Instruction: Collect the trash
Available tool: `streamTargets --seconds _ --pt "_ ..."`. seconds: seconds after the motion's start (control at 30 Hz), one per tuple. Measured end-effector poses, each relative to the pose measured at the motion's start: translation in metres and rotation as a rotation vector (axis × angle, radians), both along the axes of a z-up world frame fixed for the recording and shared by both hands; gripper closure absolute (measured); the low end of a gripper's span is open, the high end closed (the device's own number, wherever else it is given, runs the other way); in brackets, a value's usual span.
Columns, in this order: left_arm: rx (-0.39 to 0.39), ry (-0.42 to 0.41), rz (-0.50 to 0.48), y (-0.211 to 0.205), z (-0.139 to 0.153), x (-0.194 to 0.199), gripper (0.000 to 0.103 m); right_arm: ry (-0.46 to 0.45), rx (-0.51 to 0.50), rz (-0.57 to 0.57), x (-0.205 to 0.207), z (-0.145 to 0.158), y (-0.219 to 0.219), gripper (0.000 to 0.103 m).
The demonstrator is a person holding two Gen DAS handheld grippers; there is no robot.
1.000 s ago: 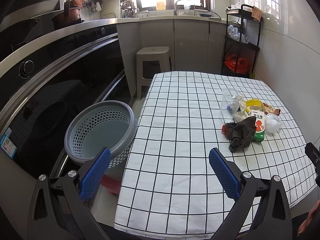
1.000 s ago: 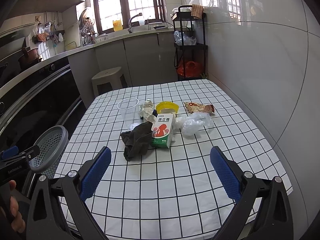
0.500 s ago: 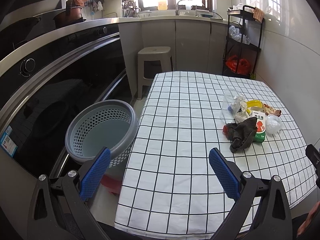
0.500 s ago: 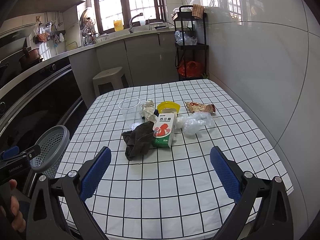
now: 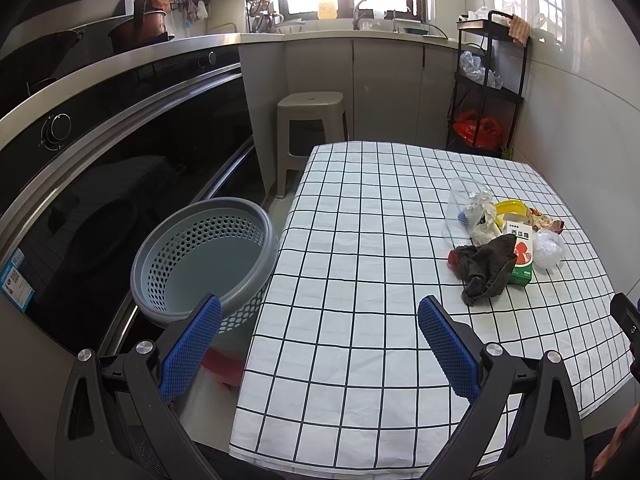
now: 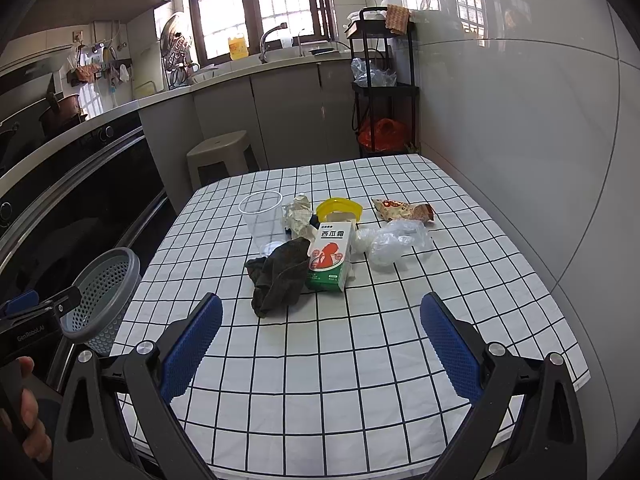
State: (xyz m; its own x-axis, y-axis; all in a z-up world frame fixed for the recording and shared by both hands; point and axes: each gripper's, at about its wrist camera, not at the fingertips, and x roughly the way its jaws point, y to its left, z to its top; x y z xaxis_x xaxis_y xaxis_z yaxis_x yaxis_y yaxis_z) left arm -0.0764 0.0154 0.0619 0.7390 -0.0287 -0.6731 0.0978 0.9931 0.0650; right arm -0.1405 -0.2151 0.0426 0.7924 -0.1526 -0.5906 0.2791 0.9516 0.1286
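Note:
A pile of trash lies on the checked tablecloth: a dark rag, a green-and-white carton, a clear cup, crumpled paper, a yellow lid, a clear plastic bag and a snack wrapper. The rag and carton also show in the left wrist view. A grey perforated basket stands left of the table. My left gripper is open and empty over the table's front left edge. My right gripper is open and empty, short of the pile.
A black oven front and counter run along the left. A beige stool and a black shelf rack stand beyond the table. A tiled wall bounds the table's right side. A red object lies under the basket.
Both grippers have drifted slightly forward toward the table; the pile sits a little nearer in the right wrist view. Both stay open and empty.

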Motion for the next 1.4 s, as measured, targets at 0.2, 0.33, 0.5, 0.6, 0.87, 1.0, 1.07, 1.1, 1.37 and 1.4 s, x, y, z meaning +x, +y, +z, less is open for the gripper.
streamTargets --seconds 0.2,0.33,0.5,0.6,0.87,1.0,1.07,1.1,1.37,1.4 --pt "-0.001 0.004 -0.001 -0.001 -0.002 0.001 0.006 0.002 0.009 0.006 0.001 -0.003 -0.002 0.008" --pt "0.002 0.007 -0.011 -0.010 -0.007 0.002 0.006 0.010 0.034 0.016 0.002 -0.011 -0.009 0.008" --pt "0.004 0.030 -0.040 -0.031 -0.019 0.010 0.006 0.027 0.049 0.003 0.004 -0.023 -0.023 0.008" --pt "-0.001 0.037 -0.058 -0.045 -0.027 0.018 0.006 0.034 0.054 -0.006 0.007 -0.028 -0.035 0.008" --pt "-0.027 0.065 -0.105 -0.084 -0.049 0.045 0.006 0.100 0.086 -0.059 0.030 -0.048 -0.083 0.008" --pt "-0.027 0.064 -0.129 -0.101 -0.058 0.059 0.006 0.123 0.106 -0.091 0.051 -0.054 -0.112 0.008" --pt "-0.015 0.070 -0.137 -0.109 -0.064 0.066 0.006 0.140 0.106 -0.091 0.066 -0.057 -0.122 0.008" --pt "-0.010 0.075 -0.141 -0.112 -0.067 0.068 0.006 0.148 0.098 -0.091 0.073 -0.058 -0.125 0.008" --pt "-0.014 0.107 -0.149 -0.125 -0.076 0.088 0.006 0.194 0.026 -0.055 0.134 -0.071 -0.145 0.008" --pt "-0.018 0.110 -0.153 -0.128 -0.076 0.091 0.006 0.202 0.023 -0.055 0.140 -0.075 -0.147 0.008"
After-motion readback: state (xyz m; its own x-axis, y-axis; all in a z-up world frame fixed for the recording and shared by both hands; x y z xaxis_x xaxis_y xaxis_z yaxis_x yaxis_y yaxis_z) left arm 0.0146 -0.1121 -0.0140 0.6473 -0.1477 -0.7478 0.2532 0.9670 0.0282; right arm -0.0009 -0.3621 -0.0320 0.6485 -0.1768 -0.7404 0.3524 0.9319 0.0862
